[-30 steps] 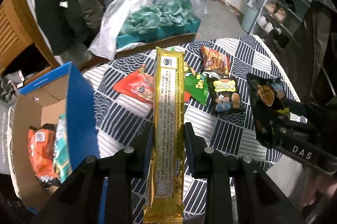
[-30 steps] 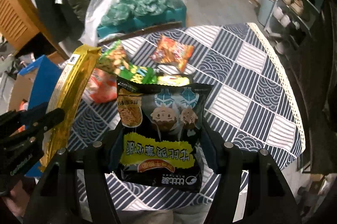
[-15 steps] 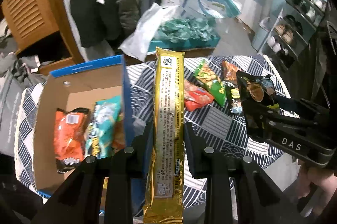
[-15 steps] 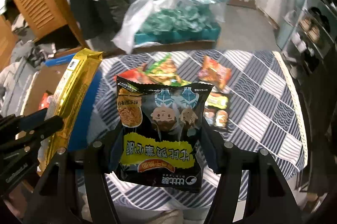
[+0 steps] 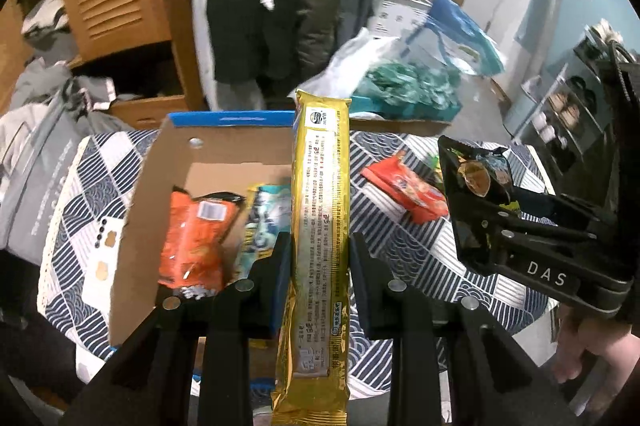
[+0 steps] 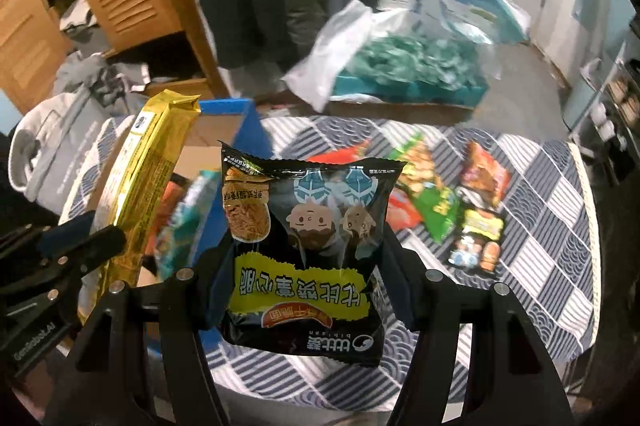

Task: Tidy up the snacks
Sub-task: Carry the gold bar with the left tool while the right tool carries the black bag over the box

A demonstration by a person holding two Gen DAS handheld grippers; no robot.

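Open-topped box (image 5: 224, 161), blue flap (image 6: 248, 129) upright

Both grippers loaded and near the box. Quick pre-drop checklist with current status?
1. Left gripper shut on the gold packet: ok.
2. Right gripper shut on the black snack bag, pads pressing both of its sides: ok.
3. Cardboard box open at the top: ok.
4. Free room in the box: ok; bare floor shows behind the orange bag and the teal bag.
5. Gold packet over the opening: cannot tell; it hangs near the blue wall.
6. The two grippers clear of each other: ok, apart in both views.
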